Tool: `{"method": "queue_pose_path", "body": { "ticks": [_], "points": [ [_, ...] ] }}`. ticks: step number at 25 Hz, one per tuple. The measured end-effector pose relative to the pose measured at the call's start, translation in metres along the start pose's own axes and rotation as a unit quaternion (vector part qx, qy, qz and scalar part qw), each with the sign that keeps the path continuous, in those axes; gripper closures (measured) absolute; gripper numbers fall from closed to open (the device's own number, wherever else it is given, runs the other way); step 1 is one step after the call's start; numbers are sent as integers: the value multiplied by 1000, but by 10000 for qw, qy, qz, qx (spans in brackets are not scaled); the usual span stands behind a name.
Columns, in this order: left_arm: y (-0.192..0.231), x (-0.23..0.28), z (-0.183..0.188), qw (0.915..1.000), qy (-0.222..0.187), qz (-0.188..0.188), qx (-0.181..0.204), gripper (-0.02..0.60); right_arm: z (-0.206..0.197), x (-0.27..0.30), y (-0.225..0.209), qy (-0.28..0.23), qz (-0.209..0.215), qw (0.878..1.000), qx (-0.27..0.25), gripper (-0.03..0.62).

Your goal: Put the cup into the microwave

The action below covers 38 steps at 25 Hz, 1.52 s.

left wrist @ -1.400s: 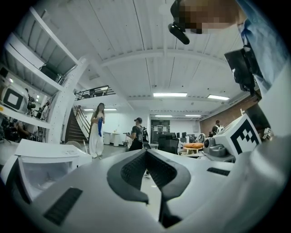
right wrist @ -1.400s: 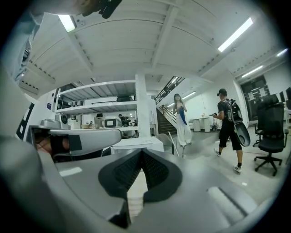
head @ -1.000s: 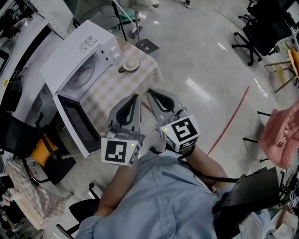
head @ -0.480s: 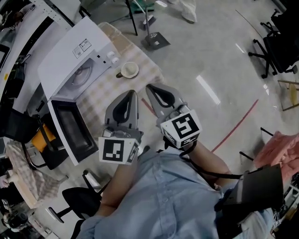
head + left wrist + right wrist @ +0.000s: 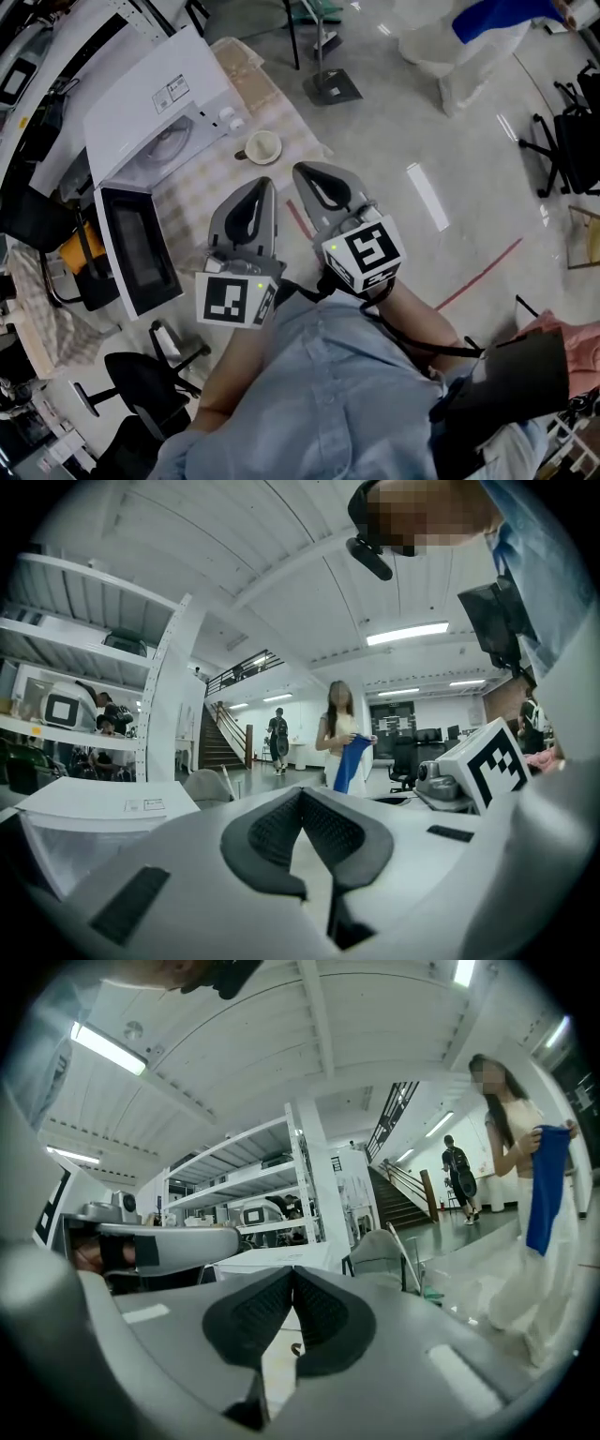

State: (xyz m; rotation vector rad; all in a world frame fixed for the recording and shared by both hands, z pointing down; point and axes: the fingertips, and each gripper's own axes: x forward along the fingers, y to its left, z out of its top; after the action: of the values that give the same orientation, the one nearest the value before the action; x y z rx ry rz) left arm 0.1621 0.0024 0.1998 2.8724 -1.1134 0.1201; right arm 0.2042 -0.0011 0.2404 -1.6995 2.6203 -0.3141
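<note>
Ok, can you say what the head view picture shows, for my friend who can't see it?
Seen from above, a person holds the left gripper and right gripper, both shut and empty, near a checked table. On it a cup sits beside a white microwave with its door open.

Right gripper [image 5: 292, 1271]: jaws closed, tips meeting, nothing held between them.
Pads [image 5: 253, 1321]: dark, ribbed, parting into a narrow wedge below the tips.
Left gripper [image 5: 169, 1246]: grey body alongside, at left.
Shelving [image 5: 246, 1185]: tall, white, behind the jaws.
Chair [image 5: 380, 1249]: grey back, just right of the tips.
Staircase [image 5: 405, 1199]: further back.
Person [image 5: 516, 1138]: standing at right, holding blue cloth [image 5: 547, 1185].
Second person [image 5: 457, 1177]: far off, near the stairs.
Ceiling: white, with strip lights [image 5: 108, 1049].
</note>
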Motion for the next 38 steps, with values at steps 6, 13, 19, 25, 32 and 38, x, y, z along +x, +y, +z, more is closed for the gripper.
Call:
{"method": "queue_pose_path", "body": {
  "ticks": [6,13,19,25,32,38],
  "points": [
    [11,-1,-3,9992,-6,407,-26,577,-3,10,-2,39,335,9994,-46,589],
    [24,-2,-18,9970,-47,747,-179,577,-16,23,0,177,657,9975,-206,588],
    [31,5,-31,9958,-86,872,-257,577,-34,35,-9,303,777,9962,-256,585],
    [38,8,-46,9949,-49,944,-350,577,-54,46,-12,462,900,9945,-266,582],
    [51,22,-57,9949,-39,890,-464,577,-70,62,-18,585,983,9931,-272,582],
    [66,35,-70,9943,18,859,-632,577,-85,77,-24,717,1129,9906,-279,571]
  ]
}}
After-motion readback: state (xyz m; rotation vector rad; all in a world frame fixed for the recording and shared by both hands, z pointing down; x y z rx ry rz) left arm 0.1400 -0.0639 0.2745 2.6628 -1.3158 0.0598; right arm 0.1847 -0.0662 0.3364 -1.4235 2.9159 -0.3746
